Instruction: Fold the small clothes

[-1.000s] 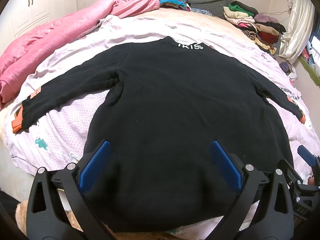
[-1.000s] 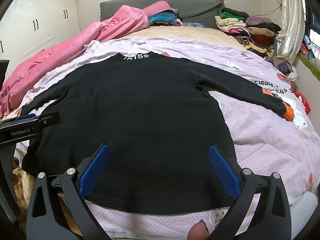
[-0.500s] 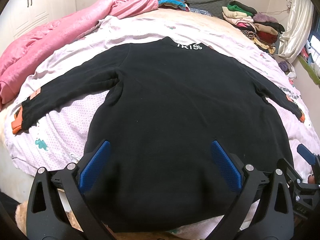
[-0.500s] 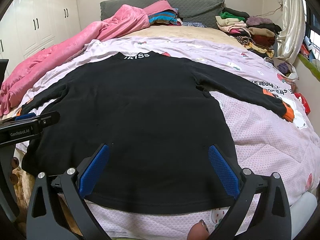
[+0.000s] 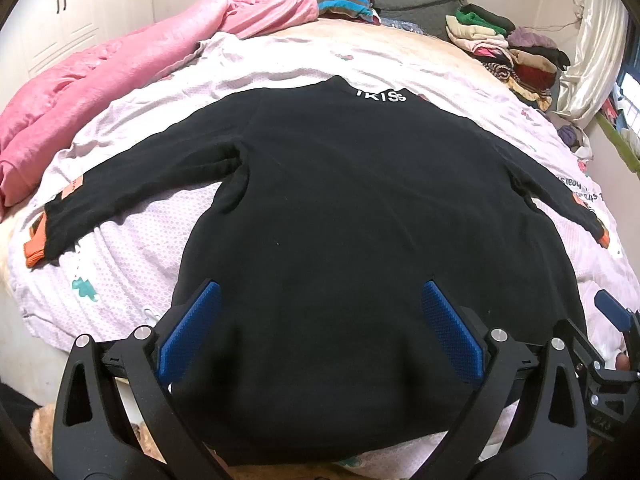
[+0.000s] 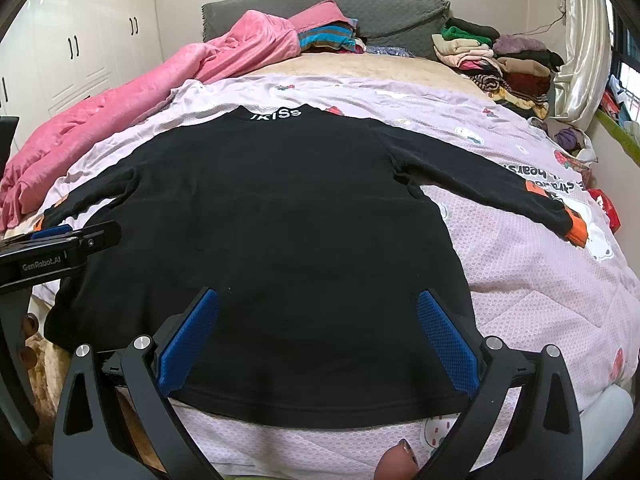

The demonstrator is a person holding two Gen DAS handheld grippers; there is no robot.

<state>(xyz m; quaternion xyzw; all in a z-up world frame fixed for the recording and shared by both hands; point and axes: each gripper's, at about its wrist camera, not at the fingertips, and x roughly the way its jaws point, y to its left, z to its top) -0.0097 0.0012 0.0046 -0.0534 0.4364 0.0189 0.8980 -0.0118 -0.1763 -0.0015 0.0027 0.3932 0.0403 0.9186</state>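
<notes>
A black long-sleeved sweater [image 5: 340, 208] [image 6: 264, 216] lies flat on the bed, back side up, with white lettering at the collar and both sleeves spread out. Its sleeve ends carry orange cuffs [image 5: 34, 246] [image 6: 576, 228]. My left gripper [image 5: 320, 328] hovers open above the hem's left part, blue pads wide apart, holding nothing. My right gripper [image 6: 318, 332] hovers open over the hem's right part, also empty. The left gripper's body [image 6: 56, 248] shows at the left edge of the right wrist view, and the right gripper [image 5: 616, 316] shows at the right edge of the left wrist view.
A pale lilac patterned quilt [image 6: 540, 280] covers the bed. A pink blanket [image 5: 100, 88] is bunched along the left side. Stacks of folded clothes [image 6: 500, 60] sit at the far right by a curtain, more clothes [image 6: 328, 36] against the grey headboard. White wardrobe doors [image 6: 80, 52] stand at left.
</notes>
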